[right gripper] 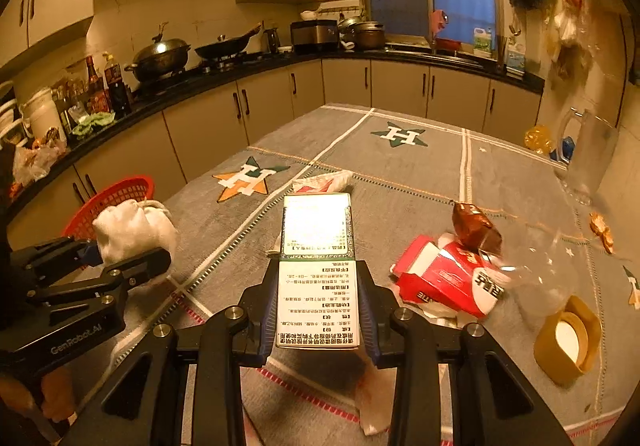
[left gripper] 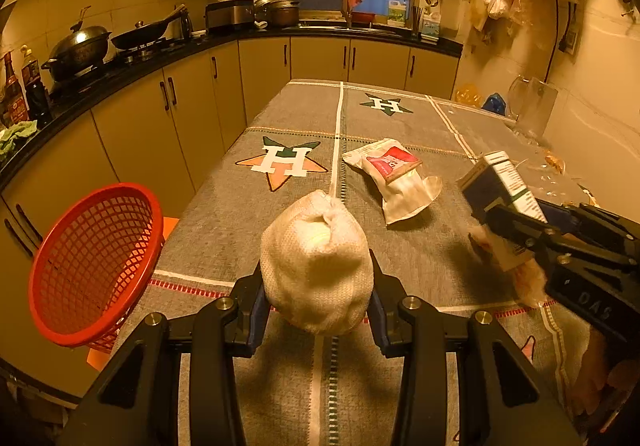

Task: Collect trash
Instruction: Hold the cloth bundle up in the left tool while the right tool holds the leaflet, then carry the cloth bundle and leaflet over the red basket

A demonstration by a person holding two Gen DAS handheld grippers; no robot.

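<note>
My left gripper (left gripper: 316, 286) is shut on a white cloth pouch (left gripper: 316, 266) and holds it above the table; the pouch also shows in the right wrist view (right gripper: 132, 230). My right gripper (right gripper: 318, 306) is shut on a white and green printed carton box (right gripper: 316, 266), held above the table; the box also shows in the left wrist view (left gripper: 504, 182). A red mesh basket (left gripper: 92, 266) stands off the table's left edge. A white and red wrapper (left gripper: 396, 174) lies mid-table. A crushed red carton (right gripper: 444, 278) and a brown wrapper (right gripper: 476, 226) lie to the right.
A grey cloth with star emblems covers the table (left gripper: 280, 206). A yellow tape roll (right gripper: 568, 338), clear plastic (right gripper: 540, 266) and a glass jug (right gripper: 592, 154) sit at the table's right. Kitchen counters with pots (left gripper: 80, 50) run along the left and back.
</note>
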